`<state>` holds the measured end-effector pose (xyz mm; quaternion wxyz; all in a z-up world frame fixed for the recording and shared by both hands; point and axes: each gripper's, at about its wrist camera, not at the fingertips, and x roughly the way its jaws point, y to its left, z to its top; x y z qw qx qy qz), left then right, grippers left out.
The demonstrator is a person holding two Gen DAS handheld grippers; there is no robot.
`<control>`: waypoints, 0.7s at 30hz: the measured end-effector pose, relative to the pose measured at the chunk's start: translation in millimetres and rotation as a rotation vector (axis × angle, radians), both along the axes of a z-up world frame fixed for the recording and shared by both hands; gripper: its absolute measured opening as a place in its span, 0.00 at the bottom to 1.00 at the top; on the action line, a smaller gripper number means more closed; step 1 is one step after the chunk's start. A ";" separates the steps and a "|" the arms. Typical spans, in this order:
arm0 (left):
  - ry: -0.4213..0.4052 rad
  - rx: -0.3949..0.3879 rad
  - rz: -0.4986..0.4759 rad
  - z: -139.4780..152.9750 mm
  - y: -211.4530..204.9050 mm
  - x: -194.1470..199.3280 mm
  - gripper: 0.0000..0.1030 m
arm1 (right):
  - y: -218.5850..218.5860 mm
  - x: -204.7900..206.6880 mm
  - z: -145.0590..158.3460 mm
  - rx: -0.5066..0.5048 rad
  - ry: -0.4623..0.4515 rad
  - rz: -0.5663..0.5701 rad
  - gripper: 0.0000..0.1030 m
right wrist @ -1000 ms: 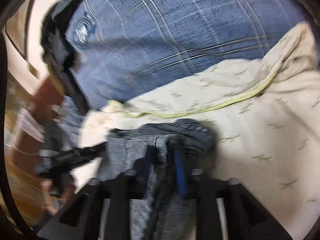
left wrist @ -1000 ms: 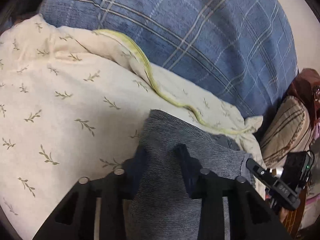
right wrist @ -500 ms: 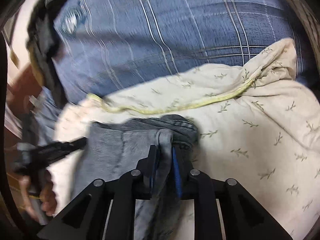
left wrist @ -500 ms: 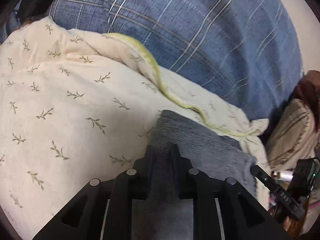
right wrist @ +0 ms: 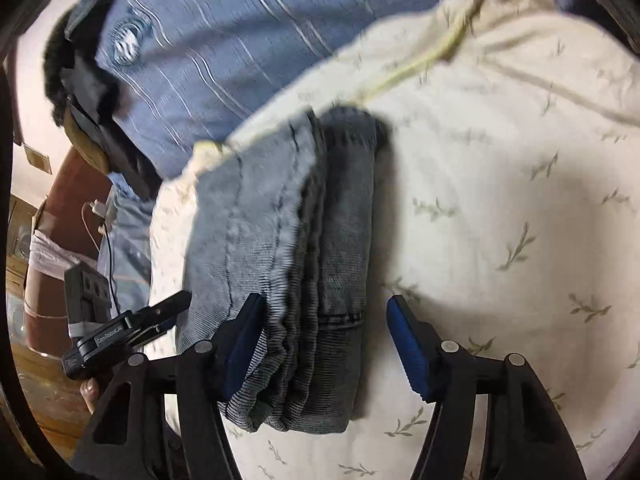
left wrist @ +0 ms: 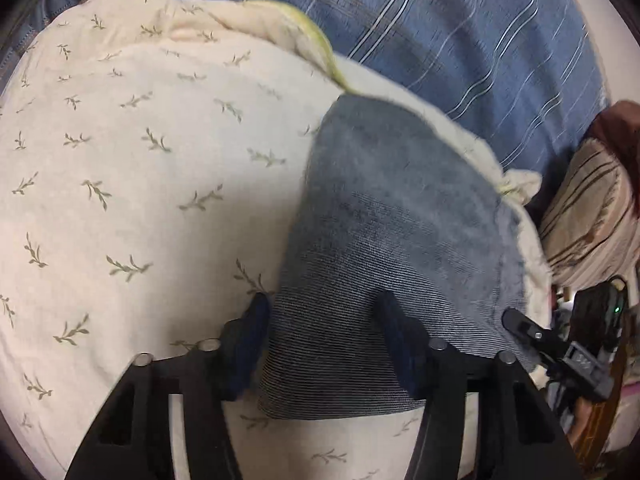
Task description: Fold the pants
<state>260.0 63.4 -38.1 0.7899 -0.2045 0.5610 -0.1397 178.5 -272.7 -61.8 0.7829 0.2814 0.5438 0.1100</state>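
The folded grey-blue pants (left wrist: 392, 216) lie flat on a cream quilt (left wrist: 132, 168) printed with small leaves. My left gripper (left wrist: 324, 320) is over their near left corner, its jaws opening; the cloth lies between the pads, which no longer pinch it. In the right wrist view the pants (right wrist: 288, 240) show as a stack of several layers. My right gripper (right wrist: 326, 332) is over their near end, jaws opening, the stack loose between the blue pads. Each gripper shows in the other's view: the right gripper (left wrist: 560, 344) and the left gripper (right wrist: 120, 332).
A blue plaid cover (left wrist: 460, 28) lies beyond the quilt. A striped pillow (left wrist: 588, 208) sits at the right edge of the left wrist view. Dark clothing (right wrist: 76, 80) and a cable (right wrist: 100, 220) are at the left of the right wrist view, above a wooden floor (right wrist: 44, 400).
Both grippers were shut on the pants and now stand spread apart. The pants have dropped flat onto the quilt, and both views have shifted closer over them.
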 end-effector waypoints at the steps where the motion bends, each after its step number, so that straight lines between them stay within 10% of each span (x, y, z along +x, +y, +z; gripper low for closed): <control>1: 0.001 0.004 0.005 -0.9 -0.9 1.9 0.48 | -1.5 0.8 -4.4 0.036 0.013 -0.003 0.58; 7: -0.059 -0.069 0.008 17.8 0.1 -4.2 0.07 | 0.2 -2.1 2.7 0.106 -0.023 0.007 0.34; 21: -0.003 -0.120 0.013 3.4 15.9 -11.5 0.31 | 1.3 -13.0 28.8 -0.023 -0.111 0.030 0.46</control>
